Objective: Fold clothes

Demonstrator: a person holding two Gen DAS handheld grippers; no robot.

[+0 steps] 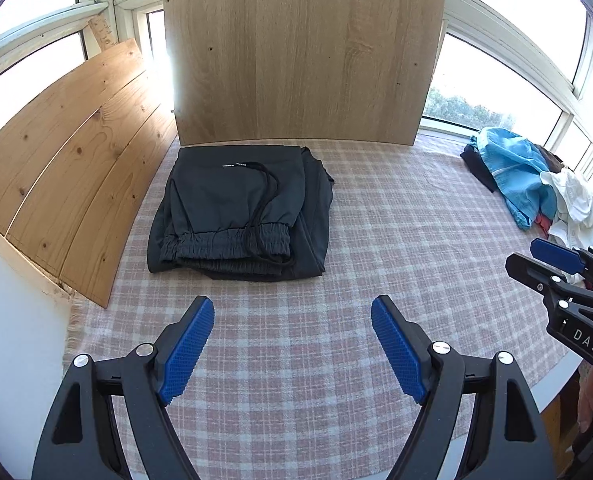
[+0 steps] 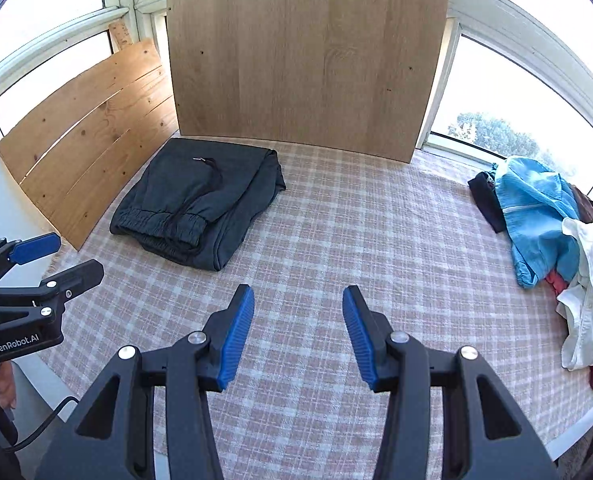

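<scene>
Up at the upper left of the frame, the dark pants (image 1: 240,216) lie folded on the checked worktop (image 1: 376,240), close to the wooden board (image 1: 304,52); that piece looks done to me; my left tool (image 1: 292,344) is wide open and holds nothing; my right tool (image 2: 298,336) is partly open and also holds nothing; at the right edge waits the pile of clothes (image 2: 544,224), blue and white on top; next I think I must reach there and pull one piece out.
</scene>
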